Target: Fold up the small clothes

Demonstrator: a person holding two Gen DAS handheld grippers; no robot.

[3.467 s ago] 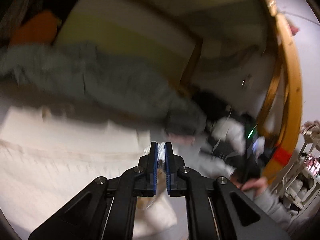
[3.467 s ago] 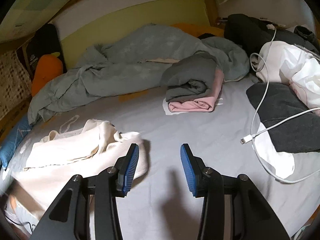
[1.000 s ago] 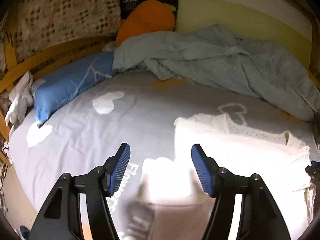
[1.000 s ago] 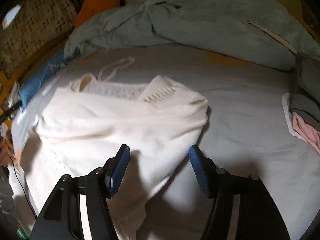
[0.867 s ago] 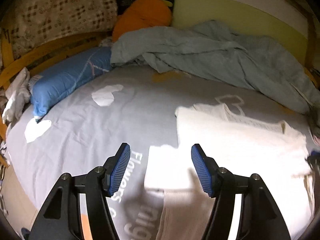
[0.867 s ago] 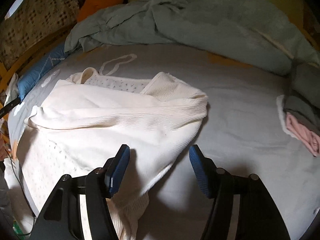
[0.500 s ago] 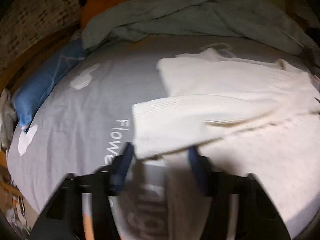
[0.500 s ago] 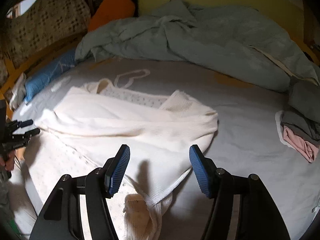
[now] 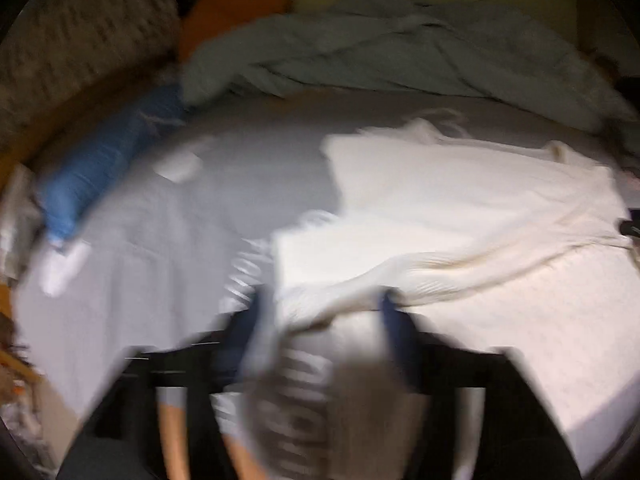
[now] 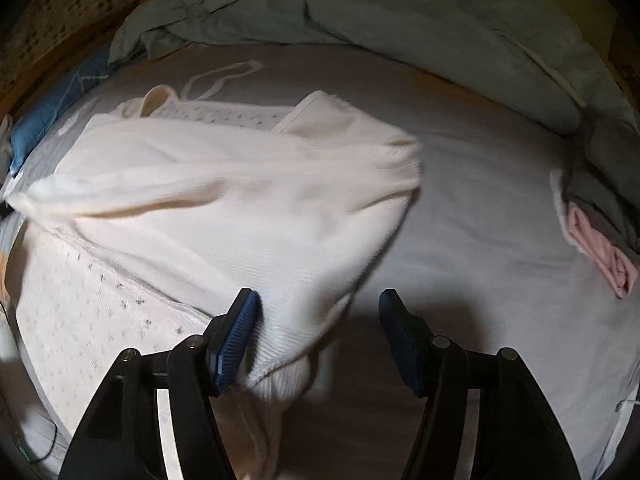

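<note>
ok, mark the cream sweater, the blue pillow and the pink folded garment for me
cream sweater (image 10: 248, 184), right wrist view, on the folded-over ribbed body.
blue pillow (image 9: 104, 160), left wrist view, on its blurred mid-length.
pink folded garment (image 10: 600, 248), right wrist view, on the pink fold under the grey layer.

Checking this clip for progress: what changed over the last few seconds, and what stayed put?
The left tool, shut on cream fabric earlier, has let go; its jaws are opening at the sleeve of the cream sweater, now folded across the body. The right tool stayed open and moved over the sweater's near edge. The grey-green duvet and pink-and-grey folded pile stayed put.
</note>
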